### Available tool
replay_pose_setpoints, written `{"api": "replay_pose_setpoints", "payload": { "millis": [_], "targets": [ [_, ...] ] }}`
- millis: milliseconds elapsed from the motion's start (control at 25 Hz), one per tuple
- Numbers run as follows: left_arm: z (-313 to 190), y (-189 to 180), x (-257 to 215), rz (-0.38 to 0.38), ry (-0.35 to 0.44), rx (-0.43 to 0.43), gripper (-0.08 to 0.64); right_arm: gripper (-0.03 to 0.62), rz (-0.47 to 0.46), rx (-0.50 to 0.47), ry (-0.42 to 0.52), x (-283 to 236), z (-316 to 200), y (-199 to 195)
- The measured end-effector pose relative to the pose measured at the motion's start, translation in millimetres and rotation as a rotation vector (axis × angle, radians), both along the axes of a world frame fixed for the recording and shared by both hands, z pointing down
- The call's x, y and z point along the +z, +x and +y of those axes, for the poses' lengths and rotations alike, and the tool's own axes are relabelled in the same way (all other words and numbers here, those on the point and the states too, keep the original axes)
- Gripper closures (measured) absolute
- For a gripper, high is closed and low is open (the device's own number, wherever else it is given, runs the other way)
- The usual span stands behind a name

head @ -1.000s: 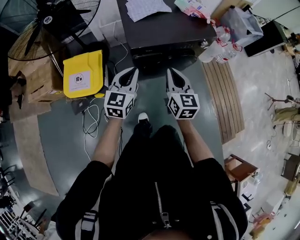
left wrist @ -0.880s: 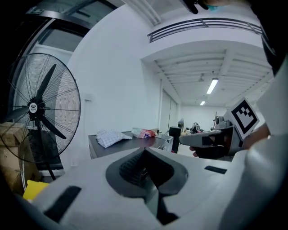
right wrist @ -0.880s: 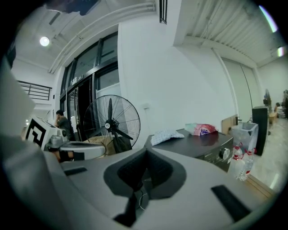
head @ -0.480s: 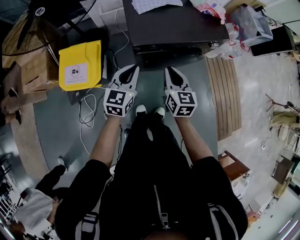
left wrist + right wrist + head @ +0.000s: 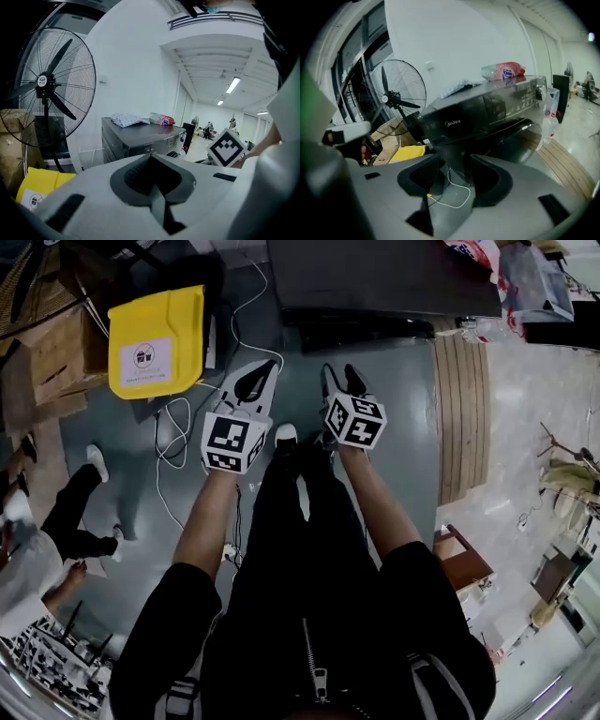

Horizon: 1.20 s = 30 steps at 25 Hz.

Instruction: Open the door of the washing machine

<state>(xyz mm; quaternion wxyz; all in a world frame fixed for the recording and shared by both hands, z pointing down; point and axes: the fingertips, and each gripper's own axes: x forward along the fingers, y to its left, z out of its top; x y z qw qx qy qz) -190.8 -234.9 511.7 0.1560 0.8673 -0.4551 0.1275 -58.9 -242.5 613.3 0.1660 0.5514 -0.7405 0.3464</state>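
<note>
The left gripper (image 5: pixel 151 155) has its two fingers pressed together, tip to tip, with nothing held. The right gripper (image 5: pixel 455 157) has its fingers apart and they are opening wider; only the floor and a thin white cable (image 5: pixel 457 194) show through the gap, so it holds nothing too. Both grippers are in front of the person's legs, side by side, and each has a cube with black and white squares on it. They point at the washing machine (image 5: pixel 487 110), which is dark and stands just ahead on the grey floor (image 5: pixel 394 409). Its round dark door (image 5: pixel 520 136) is low on the front and looks shut, and no gripper touches it. The word "Midea" (image 5: pixel 452 123) is written on the front. A pink packet (image 5: pixel 506 71) and a checked cloth (image 5: pixel 125 119) lie on top of it. To the left there is a yellow box (image 5: pixel 155 338) with a white label; the writing on it is too small to read. Near it are cardboard boxes (image 5: pixel 47 362) and a big round fan (image 5: pixel 44 89). A board of wooden slats (image 5: pixel 459 409) lies to the right. The room is large, with white walls and long ceiling lights (image 5: pixel 233 85). Another person (image 5: pixel 47 540) is at the left edge.
</note>
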Motion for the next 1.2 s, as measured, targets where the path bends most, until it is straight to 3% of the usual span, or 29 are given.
{"api": "replay_pose_setpoints", "payload": {
  "millis": [440,800,1000,1200],
  "targets": [
    [1,-35,48,0.001,-0.077,-0.057,0.557,0.359,0.022,0.204,-0.238,127,-46,7],
    [28,-73,74,-0.027,-0.149,-0.135,0.557,0.330,-0.010,0.405,-0.374,184,-65,19],
    [39,-97,86,-0.036,-0.165,-0.168,0.557,0.350,0.056,0.475,-0.381,194,-74,26],
    [45,-105,91,-0.040,-0.176,-0.182,0.557,0.365,0.025,0.511,-0.363,194,-73,24]
  ]
}}
